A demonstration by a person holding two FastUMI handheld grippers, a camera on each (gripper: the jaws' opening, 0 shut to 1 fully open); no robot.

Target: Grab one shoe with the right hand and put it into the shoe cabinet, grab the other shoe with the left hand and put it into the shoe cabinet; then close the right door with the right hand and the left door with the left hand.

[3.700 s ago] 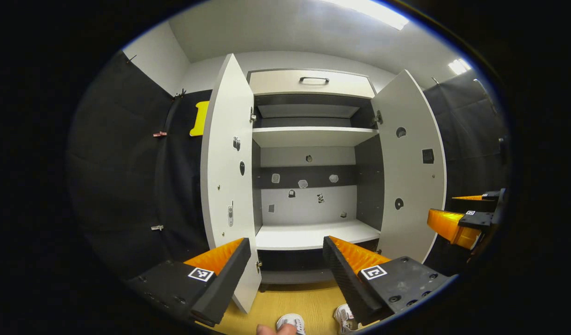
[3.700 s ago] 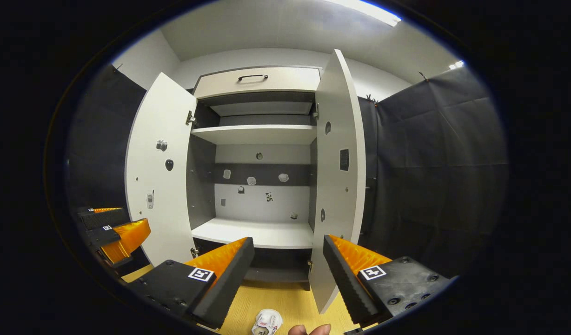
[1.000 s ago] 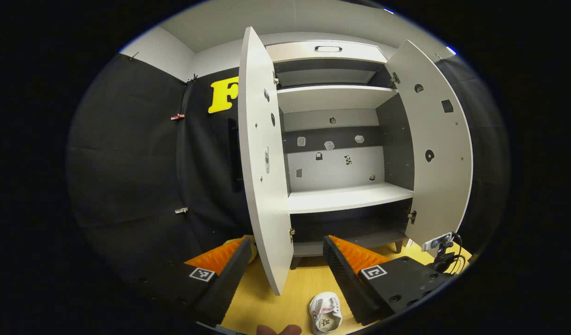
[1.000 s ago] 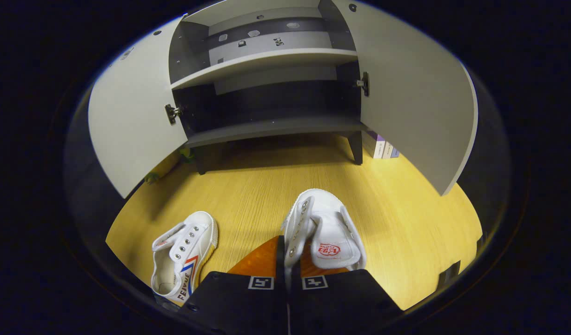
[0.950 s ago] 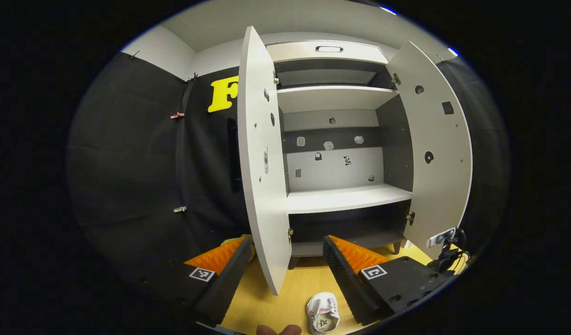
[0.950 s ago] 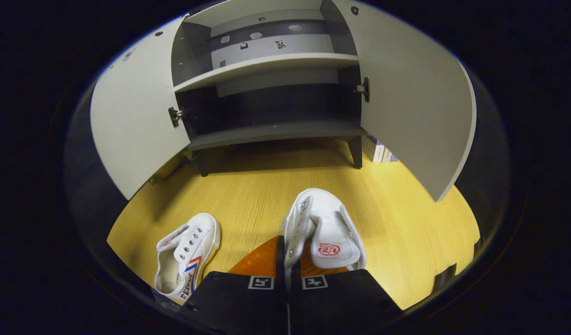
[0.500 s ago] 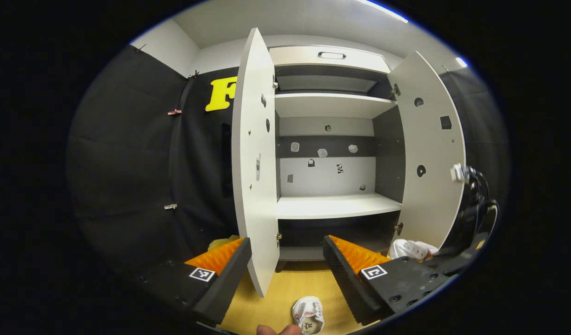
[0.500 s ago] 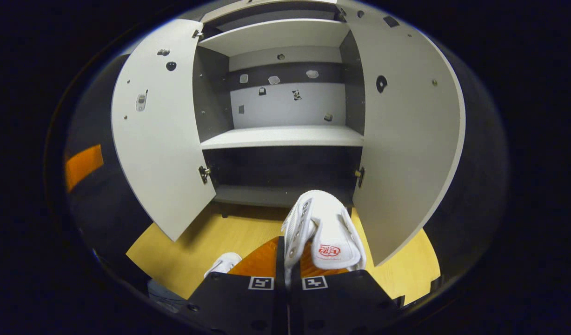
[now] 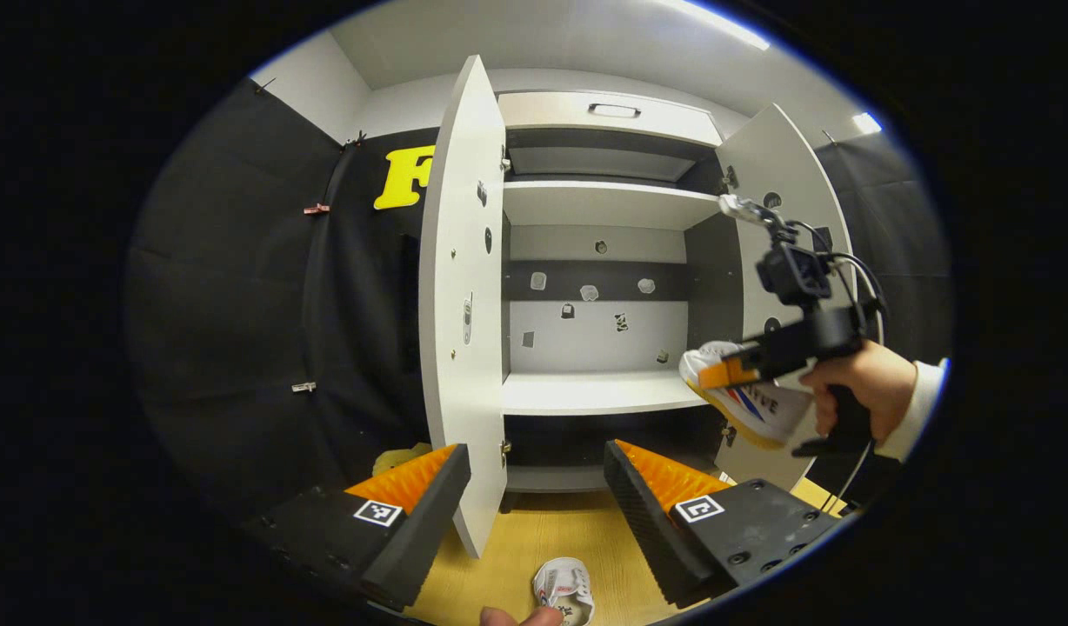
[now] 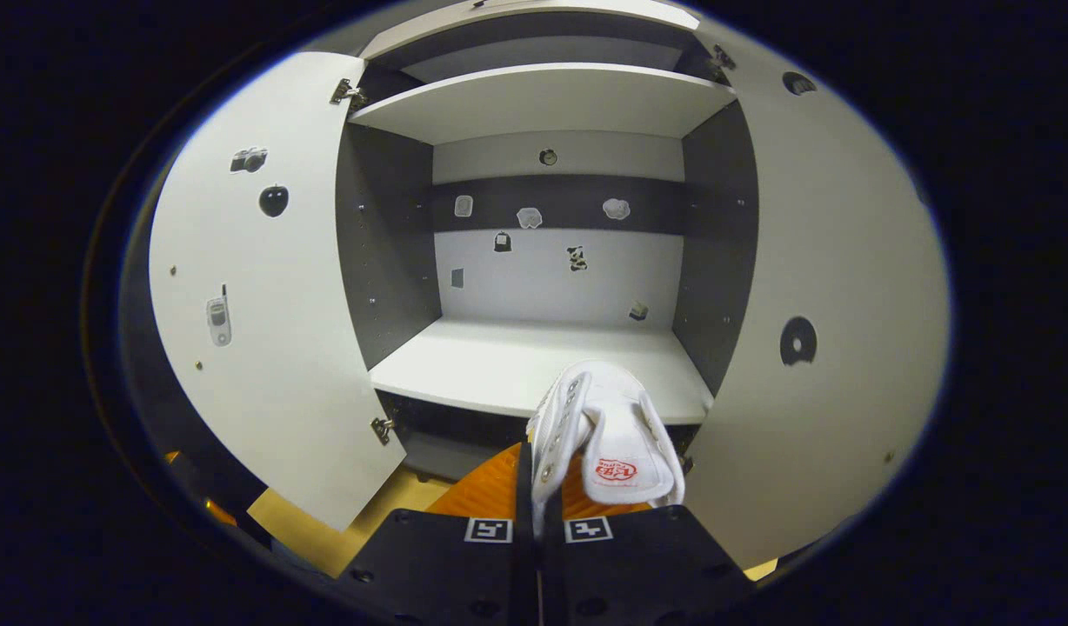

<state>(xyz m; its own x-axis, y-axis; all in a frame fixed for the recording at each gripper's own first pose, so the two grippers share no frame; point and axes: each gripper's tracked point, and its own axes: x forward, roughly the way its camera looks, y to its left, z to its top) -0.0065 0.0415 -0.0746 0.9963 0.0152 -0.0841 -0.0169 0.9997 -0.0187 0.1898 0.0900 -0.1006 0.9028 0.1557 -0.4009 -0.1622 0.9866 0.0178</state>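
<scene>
Here the right hand-held gripper [image 10: 538, 487] is clenched on the edge of a white canvas sneaker [image 10: 605, 435] with metal eyelets and a red tongue logo, held in the air just in front of the open shoe cabinet's white middle shelf [image 10: 534, 365]. The left hand-held gripper [image 9: 534, 487] hangs released, above the other white sneaker [image 9: 564, 589] lying on the yellow wooden floor [image 9: 534, 539].

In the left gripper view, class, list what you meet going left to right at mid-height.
Black cloth wall → open left door → cabinet back panel → held shoe → hand holding the right claw.
</scene>
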